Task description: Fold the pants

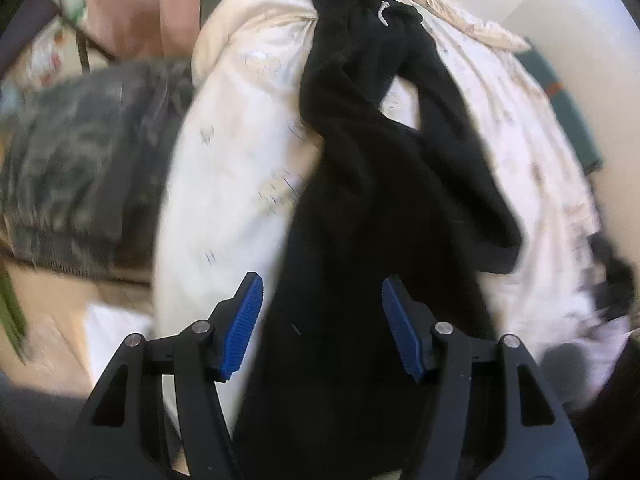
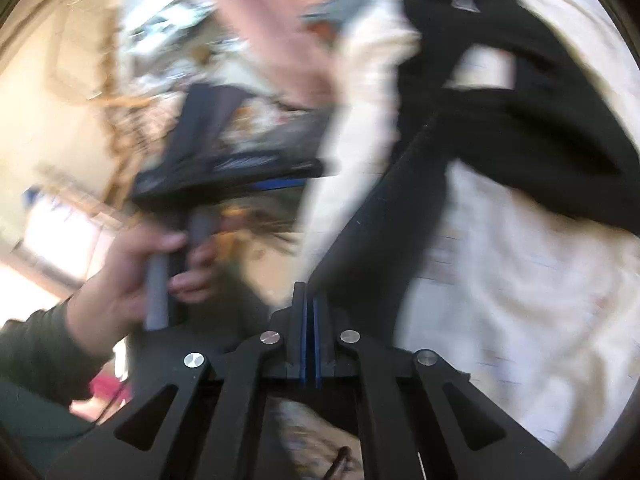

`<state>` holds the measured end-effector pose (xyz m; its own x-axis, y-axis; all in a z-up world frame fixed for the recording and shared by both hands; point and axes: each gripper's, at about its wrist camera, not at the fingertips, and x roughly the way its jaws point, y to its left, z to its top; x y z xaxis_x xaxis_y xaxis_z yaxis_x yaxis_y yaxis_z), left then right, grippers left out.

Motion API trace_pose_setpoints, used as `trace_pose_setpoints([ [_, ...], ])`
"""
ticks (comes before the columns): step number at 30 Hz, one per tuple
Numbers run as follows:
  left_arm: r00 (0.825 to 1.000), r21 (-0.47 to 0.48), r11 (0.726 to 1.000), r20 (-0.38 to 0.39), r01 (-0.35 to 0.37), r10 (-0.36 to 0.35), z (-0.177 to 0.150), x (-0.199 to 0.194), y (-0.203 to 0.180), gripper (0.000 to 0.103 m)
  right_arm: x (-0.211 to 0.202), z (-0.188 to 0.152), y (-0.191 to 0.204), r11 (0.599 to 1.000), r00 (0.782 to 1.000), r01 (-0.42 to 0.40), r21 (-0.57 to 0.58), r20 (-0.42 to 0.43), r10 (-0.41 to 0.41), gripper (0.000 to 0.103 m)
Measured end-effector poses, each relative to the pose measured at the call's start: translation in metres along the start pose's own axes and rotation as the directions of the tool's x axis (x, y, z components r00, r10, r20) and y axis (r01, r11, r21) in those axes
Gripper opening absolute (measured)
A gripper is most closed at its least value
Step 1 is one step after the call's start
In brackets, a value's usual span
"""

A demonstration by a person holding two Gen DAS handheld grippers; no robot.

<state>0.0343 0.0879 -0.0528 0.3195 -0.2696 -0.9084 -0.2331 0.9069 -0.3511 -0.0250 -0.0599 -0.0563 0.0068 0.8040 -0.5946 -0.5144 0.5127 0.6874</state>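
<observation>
Closest in the left wrist view, the left gripper (image 1: 322, 300) has its jaws spread, the blue pads (image 1: 244, 324) standing either side of the black pants (image 1: 360, 200) without pressing on them. The pants run from the bottom centre of that frame up to the top, twisted in the middle, with one leg end flopped toward the right and a small white loop near the waistband at the top. They lie on a white quilt (image 1: 224, 168) that fills the middle of the frame. Left of the quilt sits a dark grey patterned blanket (image 1: 88, 160), and pink cloth (image 1: 132, 4) hangs at the upper left.

In the right wrist view, heavily blurred, the right gripper (image 2: 310, 304) has its jaws pressed together at the bottom centre; a taut black edge of the pants (image 2: 500, 120) starts just beside the tips, but I cannot tell whether any cloth is pinched. At the left, a hand (image 2: 132, 276) in a dark green sleeve (image 2: 40, 352) grips the handle of the other gripper. The quilt (image 2: 520, 280) spreads across the right.
</observation>
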Motion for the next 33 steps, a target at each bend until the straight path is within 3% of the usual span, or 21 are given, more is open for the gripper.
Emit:
trace_pose_setpoints([
  [2,0.996,-0.031,0.997,-0.059,0.071,-0.072,-0.006,-0.007,-0.003,0.066,0.019,-0.001,0.016,0.997,0.997,-0.078,-0.020,-0.027,0.077,0.002],
  [5,0.991,0.046,0.997,-0.123,0.059,-0.053,-0.018,-0.004,-0.019,0.070,0.054,-0.001,0.029,0.992,0.991,-0.114,-0.056,-0.078,0.109,0.002],
  [8,0.987,0.194,0.980,-0.137,-0.050,0.078,-0.022,0.010,-0.030,0.070,0.073,-0.005,0.026,0.982,0.978,-0.187,-0.022,-0.095,0.184,0.002],
  [10,0.967,0.273,0.946,-0.135,-0.172,0.215,-0.024,0.026,-0.027,0.065,0.074,-0.007,0.022,0.974,0.970,-0.227,-0.007,-0.096,0.225,0.002],
  [11,0.964,0.257,0.951,-0.156,-0.173,0.217,-0.024,0.031,-0.022,0.061,0.074,-0.008,0.023,0.972,0.968,-0.233,-0.009,-0.092,0.232,0.002],
  [12,0.964,0.221,0.967,-0.199,-0.129,0.174,-0.023,0.035,-0.016,0.056,0.075,-0.007,0.023,0.973,0.969,-0.230,-0.017,-0.094,0.228,0.002],
  [14,0.963,0.192,0.978,-0.239,-0.080,0.126,-0.023,0.035,-0.014,0.056,0.073,-0.010,0.023,0.974,0.969,-0.225,-0.028,-0.109,0.221,0.002],
  [17,0.959,0.305,0.943,-0.201,-0.132,0.199,-0.023,0.031,-0.024,0.052,0.065,-0.019,0.030,0.971,0.965,-0.238,-0.037,-0.123,0.232,0.002],
  [18,0.956,0.316,0.937,-0.197,-0.149,0.218,-0.021,0.031,-0.024,0.037,0.068,-0.022,0.030,0.971,0.965,-0.236,-0.038,-0.127,0.230,0.002],
  [19,0.950,0.317,0.934,-0.205,-0.165,0.237,-0.018,0.033,-0.021,0.028,0.069,-0.021,0.028,0.971,0.965,-0.235,-0.038,-0.129,0.229,0.002],
  [20,0.946,0.317,0.933,-0.212,-0.169,0.243,-0.016,0.035,-0.018,0.010,0.072,-0.021,0.031,0.972,0.966,-0.232,-0.037,-0.131,0.225,0.002],
  [21,0.944,0.320,0.932,-0.219,-0.169,0.247,-0.015,0.038,-0.015,0.006,0.072,-0.019,0.032,0.973,0.967,-0.227,-0.032,-0.130,0.221,0.002],
  [24,0.950,0.318,0.936,-0.213,-0.152,0.227,-0.015,0.039,-0.010,0.004,0.068,-0.019,0.024,0.976,0.968,-0.216,0.000,-0.127,0.214,0.005],
  [29,0.963,0.285,0.939,-0.126,-0.193,0.236,0.001,0.006,0.013,0.004,0.052,-0.015,-0.005,0.982,0.975,-0.166,0.088,-0.134,0.176,0.009],
  [33,0.947,0.280,0.912,-0.029,-0.299,0.319,0.024,-0.029,0.041,0.004,0.024,-0.010,-0.056,0.975,0.994,-0.082,0.209,-0.058,0.096,0.009],
])
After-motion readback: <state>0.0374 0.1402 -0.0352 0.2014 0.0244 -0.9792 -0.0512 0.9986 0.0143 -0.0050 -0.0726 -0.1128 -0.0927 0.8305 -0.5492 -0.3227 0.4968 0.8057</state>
